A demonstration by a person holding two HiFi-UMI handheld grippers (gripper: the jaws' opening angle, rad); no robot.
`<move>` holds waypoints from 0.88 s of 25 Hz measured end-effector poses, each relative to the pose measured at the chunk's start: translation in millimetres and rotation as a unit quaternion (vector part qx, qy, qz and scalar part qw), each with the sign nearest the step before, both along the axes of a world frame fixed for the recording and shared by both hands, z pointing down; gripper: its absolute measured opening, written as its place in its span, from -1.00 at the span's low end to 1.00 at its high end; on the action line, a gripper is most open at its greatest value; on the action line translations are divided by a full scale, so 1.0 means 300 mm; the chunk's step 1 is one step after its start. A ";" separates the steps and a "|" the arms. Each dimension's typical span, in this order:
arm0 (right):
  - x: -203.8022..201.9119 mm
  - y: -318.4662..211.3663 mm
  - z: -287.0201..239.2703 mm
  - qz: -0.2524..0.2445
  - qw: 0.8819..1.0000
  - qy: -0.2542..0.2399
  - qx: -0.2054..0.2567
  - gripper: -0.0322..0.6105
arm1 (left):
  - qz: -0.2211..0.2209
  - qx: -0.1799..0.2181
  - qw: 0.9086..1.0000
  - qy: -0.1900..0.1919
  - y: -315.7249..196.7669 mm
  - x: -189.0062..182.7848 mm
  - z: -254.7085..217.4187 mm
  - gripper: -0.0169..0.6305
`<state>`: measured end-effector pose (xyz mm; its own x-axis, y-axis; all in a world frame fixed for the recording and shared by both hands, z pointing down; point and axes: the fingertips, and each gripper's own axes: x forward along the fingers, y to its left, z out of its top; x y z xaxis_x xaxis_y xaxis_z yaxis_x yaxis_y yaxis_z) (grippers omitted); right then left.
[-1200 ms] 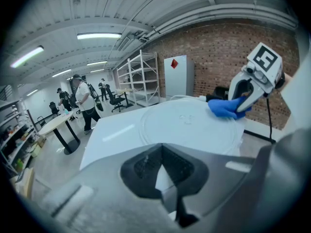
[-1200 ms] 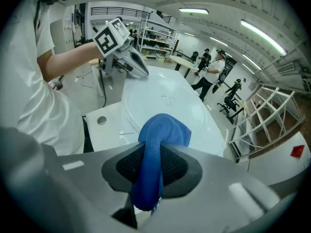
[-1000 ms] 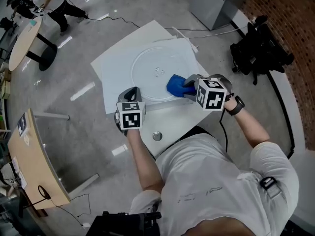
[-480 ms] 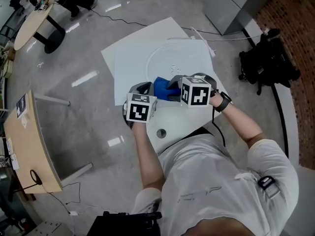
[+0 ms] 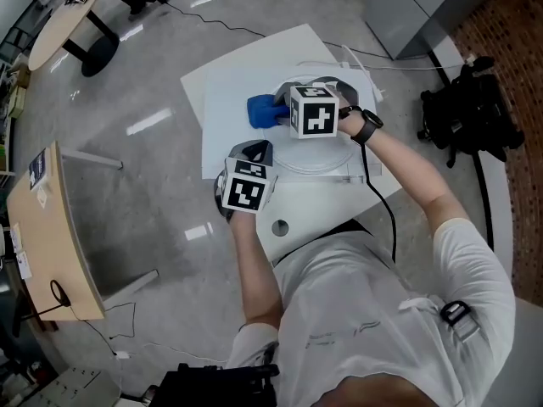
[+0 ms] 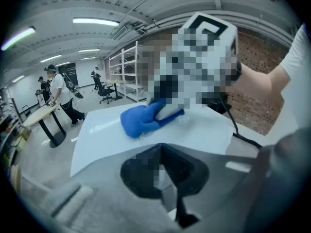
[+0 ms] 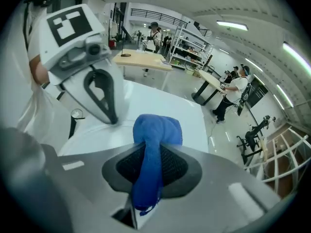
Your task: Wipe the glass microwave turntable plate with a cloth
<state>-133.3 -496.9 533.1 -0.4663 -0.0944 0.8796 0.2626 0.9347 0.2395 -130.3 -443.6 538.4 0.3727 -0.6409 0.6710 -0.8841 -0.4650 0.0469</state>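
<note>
The clear glass turntable plate (image 5: pixel 329 157) lies on a white sheet (image 5: pixel 222 100) on the table. My right gripper (image 5: pixel 284 111) is shut on a blue cloth (image 5: pixel 263 108) and presses it on the plate's far left part. In the right gripper view the cloth (image 7: pixel 154 135) runs down between the jaws, over the plate (image 7: pixel 92 136). My left gripper (image 5: pixel 257 152) is at the plate's near left rim, and its jaws look shut on that rim. From the left gripper view, the cloth (image 6: pixel 138 121) lies ahead on the plate (image 6: pixel 199 126).
A small round metal disc (image 5: pixel 281 226) sits on the table's near part. A black bag (image 5: pixel 471 108) lies on the floor at the right and a wooden table (image 5: pixel 47 227) stands at the left. A cable (image 5: pixel 382 202) hangs from my right gripper. People stand far off.
My right gripper has carried the blue cloth from the plate's near side across to its far left part. The left gripper has stayed at the near left rim.
</note>
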 end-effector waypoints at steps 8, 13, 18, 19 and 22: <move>0.061 -0.277 0.002 0.068 0.995 0.025 0.069 -0.65 | -0.010 -0.006 1.000 0.007 0.020 0.003 0.017 -0.94; 0.281 -0.372 -0.006 0.156 0.985 0.029 0.072 -0.65 | -0.011 0.001 1.000 0.004 0.015 -0.009 0.016 -0.94; 0.500 -0.317 -0.004 0.204 0.976 0.045 0.067 -0.65 | -0.008 -0.003 1.000 0.008 0.025 -0.002 0.002 -0.94; 0.535 -0.291 -0.004 0.213 0.974 0.042 0.061 -0.65 | -0.008 -0.002 1.000 0.006 0.026 0.000 0.003 -0.94; 0.621 -0.194 0.007 0.232 0.971 0.034 0.043 -0.65 | -0.014 0.006 1.000 -0.008 0.017 -0.014 0.018 -0.94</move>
